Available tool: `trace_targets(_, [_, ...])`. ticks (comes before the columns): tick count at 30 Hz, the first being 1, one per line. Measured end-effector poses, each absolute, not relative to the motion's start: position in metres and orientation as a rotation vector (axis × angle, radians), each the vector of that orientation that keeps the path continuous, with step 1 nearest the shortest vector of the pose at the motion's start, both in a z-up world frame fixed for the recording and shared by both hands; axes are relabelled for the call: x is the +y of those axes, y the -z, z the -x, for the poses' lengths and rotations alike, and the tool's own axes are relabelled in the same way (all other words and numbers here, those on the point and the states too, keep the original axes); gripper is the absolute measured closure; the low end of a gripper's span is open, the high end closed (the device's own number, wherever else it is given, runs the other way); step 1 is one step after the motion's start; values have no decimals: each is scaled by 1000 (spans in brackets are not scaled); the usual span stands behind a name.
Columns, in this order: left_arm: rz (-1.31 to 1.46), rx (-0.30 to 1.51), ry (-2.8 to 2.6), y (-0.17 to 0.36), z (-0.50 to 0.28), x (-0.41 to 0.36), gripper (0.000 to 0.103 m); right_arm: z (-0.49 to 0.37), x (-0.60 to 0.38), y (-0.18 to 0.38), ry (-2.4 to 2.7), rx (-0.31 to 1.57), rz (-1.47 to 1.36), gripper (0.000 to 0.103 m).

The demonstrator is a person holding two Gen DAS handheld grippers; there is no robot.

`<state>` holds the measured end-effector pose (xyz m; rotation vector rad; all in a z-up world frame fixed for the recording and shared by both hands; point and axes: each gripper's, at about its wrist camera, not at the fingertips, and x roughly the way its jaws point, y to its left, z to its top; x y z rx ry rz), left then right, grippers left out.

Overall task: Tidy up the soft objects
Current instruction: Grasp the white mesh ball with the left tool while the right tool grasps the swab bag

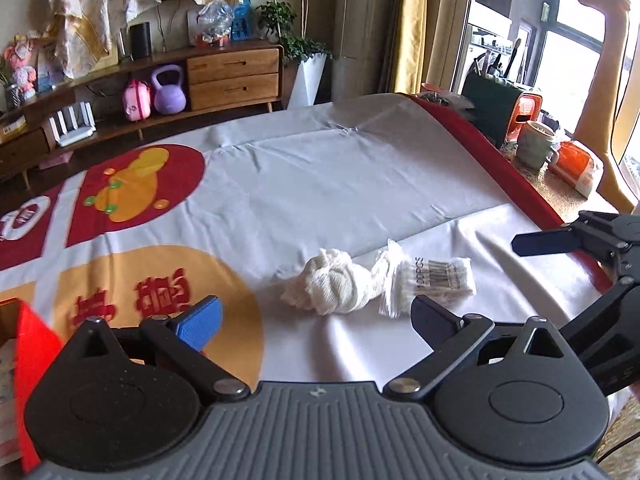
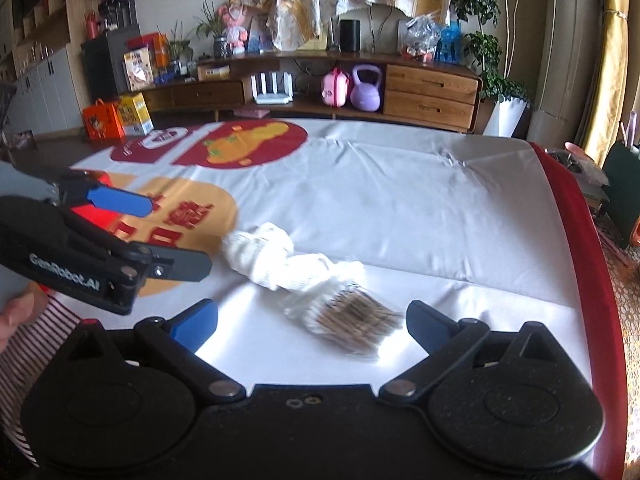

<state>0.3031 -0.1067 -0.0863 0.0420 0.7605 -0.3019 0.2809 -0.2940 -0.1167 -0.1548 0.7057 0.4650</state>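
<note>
**A:** What is in front of you right now?

**B:** I see a crumpled white cloth point(image 1: 334, 282) lying near the middle of the tabletop point(image 1: 340, 184), on the white part of a printed cover. Touching its right end is a clear packet of cotton swabs point(image 1: 434, 280) with a barcode label. In my right wrist view the same cloth point(image 2: 276, 258) sits just beyond the packet point(image 2: 352, 320), whose wooden sticks show through the plastic.

**A:** Where are your grippers?

**B:** My left gripper point(image 1: 316, 318) hovers just short of the cloth, jaws spread wide and holding nothing. My right gripper point(image 2: 312, 320) hangs over the packet, jaws also wide and empty. Neither touches the cloth or the packet. Each camera catches the other gripper at the edge of its view, also with its blue fingers apart.

**A:** And around them?

**B:** The cover has red and orange circles with red characters on its left side, and a red border along the right edge. A red box point(image 1: 30, 360) stands at the near left. Beside it in the right wrist view I see a striped sleeve point(image 2: 36, 344). Beyond the tabletop stands a wooden sideboard point(image 2: 430, 94) with a purple kettlebell point(image 2: 365, 88) and a pink case point(image 2: 335, 89) on its lower shelf, and potted plants to the right.
</note>
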Motion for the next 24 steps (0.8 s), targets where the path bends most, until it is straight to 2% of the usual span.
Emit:
trace_targets(15, [-46,796,290,129,-356,-128,2,-329,-297,159,-485,766,200,6])
trace_targets(24, [-63,808,315,145,-367,-134,3,-329,-291,171,-454,754,263,20])
